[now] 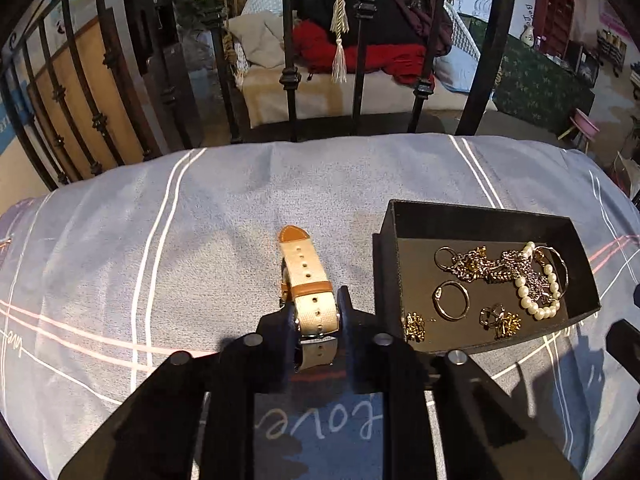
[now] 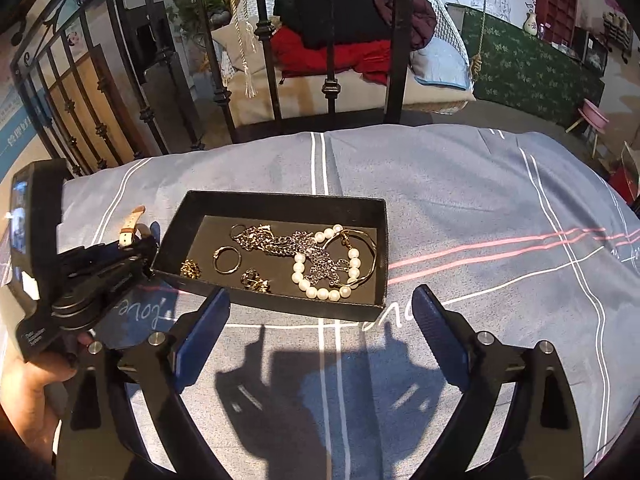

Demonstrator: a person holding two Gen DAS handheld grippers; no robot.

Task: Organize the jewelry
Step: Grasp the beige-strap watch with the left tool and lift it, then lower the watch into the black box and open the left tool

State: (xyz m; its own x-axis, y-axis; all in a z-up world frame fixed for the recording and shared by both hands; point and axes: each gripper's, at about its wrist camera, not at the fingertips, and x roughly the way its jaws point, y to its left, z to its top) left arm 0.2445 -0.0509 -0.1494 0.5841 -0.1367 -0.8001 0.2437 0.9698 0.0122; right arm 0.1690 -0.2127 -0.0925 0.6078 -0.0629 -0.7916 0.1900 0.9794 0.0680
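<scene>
My left gripper (image 1: 316,312) is shut on a watch (image 1: 306,276) with a cream strap and tan trim, held just above the blue bedspread, left of a black box (image 1: 480,212). The box holds a pearl bracelet (image 1: 538,296), dark and gold chains (image 1: 492,266), a ring (image 1: 451,300) and gold earrings (image 1: 416,326). In the right wrist view the box (image 2: 280,200) lies ahead, with the pearl bracelet (image 2: 320,280) and ring (image 2: 227,260) inside. My right gripper (image 2: 320,312) is open and empty just in front of the box. The left gripper (image 2: 136,246) with the watch (image 2: 130,228) shows at the box's left end.
The bedspread (image 1: 240,200) is blue-grey with white and pink lines. A black iron bed frame (image 1: 360,40) stands beyond the bed's far edge. Behind it is a swing seat with red and black clothes (image 1: 360,48).
</scene>
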